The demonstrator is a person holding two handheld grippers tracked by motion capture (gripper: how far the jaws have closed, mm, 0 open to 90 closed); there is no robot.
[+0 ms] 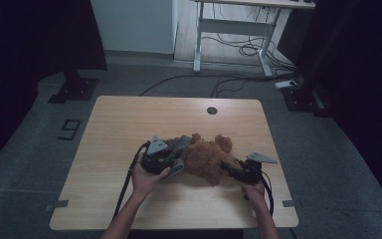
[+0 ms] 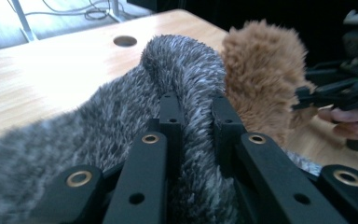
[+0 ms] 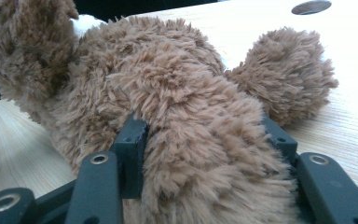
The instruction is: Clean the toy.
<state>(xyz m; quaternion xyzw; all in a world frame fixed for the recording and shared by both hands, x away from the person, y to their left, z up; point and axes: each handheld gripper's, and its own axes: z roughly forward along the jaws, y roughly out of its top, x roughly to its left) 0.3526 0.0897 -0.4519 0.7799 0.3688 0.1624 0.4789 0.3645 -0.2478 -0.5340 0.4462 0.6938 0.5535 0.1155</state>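
A brown plush toy lies in the middle of the wooden table. A grey furry cloth rests against its left side. My left gripper is shut on a raised fold of this grey fur, pinched between its jaws. Beyond the fold stands the brown plush. My right gripper comes in from the right and is shut on a thick limb of the brown plush; the fur bulges between and over its jaws. In the left gripper view, the right gripper is at the far right.
A round cable hole is in the table's far middle. Bare tabletop lies on all sides of the toy. On the floor behind stand a white-legged desk, loose cables and dark stand bases.
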